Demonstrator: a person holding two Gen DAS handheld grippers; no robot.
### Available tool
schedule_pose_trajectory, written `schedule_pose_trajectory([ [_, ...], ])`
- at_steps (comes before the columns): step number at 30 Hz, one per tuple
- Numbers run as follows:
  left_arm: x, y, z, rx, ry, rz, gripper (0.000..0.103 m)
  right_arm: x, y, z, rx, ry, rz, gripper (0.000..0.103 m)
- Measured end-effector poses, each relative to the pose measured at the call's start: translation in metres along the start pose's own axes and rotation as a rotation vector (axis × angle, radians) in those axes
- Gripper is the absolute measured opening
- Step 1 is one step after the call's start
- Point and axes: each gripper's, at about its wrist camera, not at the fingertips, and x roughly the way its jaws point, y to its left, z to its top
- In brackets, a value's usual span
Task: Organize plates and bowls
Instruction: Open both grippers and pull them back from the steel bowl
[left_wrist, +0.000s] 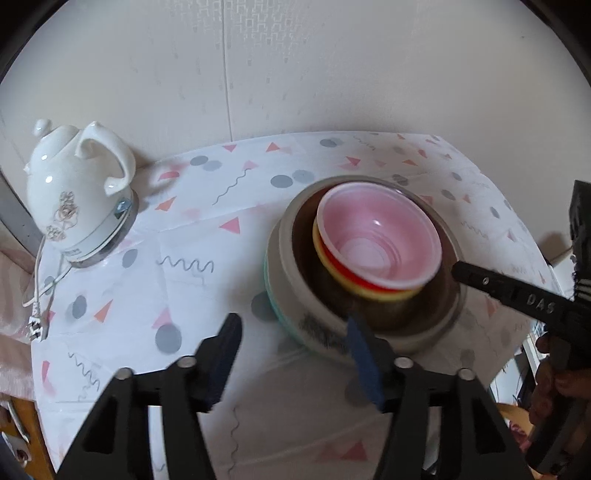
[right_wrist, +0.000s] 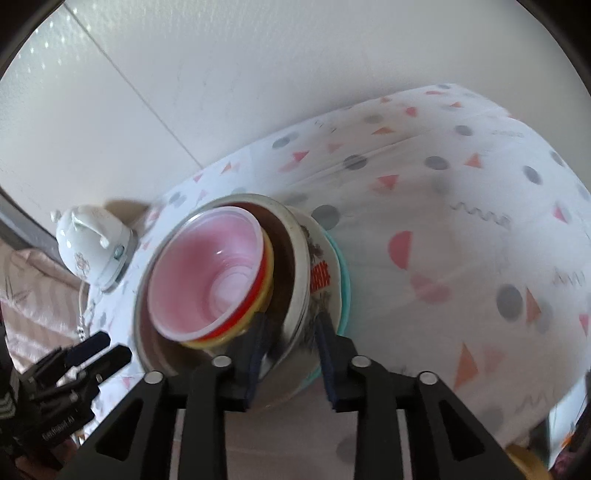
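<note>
Kettle: white ceramic electric kettle with a gold flower print, upright on its base at the far left of the counter, cord trailing toward the near edge.
Counter: covered by a white cloth printed with grey dots, pink triangles and squiggles, set against a pale wall.
Left hand-held gripper: angled steeply down at the near left of the stack; jaws released, standing well apart, nothing between them. Its right finger overlaps the near rim of the stack; whether it touches, I cannot tell.
Stack position: centre-right of the counter, well apart from the kettle.
Stack axis: upright, all openings facing up.
Stack look: pink translucent plastic bowl on top, nested in a red and a yellow bowl; these sit off-centre in a wide steel bowl with a dark inside; beneath, a white patterned dish and a teal plate.
Right hand-held gripper: pitched down from the stack's right; one finger inside the steel bowl's rim, one outside, part-open and straddling the wall. Whether the pads press it, I cannot tell.
</note>
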Motion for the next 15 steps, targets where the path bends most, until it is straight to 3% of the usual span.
schedule_pose_trajectory([
  [10, -0.019, 0.010, -0.036, 0.012, 0.029, -0.031, 0.070, -0.035, 0.020, -0.051, 0.047, -0.037, -0.012, 0.034],
  [15, -0.033, 0.012, -0.047, 0.015, 0.004, -0.013, 0.079, -0.041, 0.034, -0.072, 0.030, -0.034, -0.012, 0.035],
])
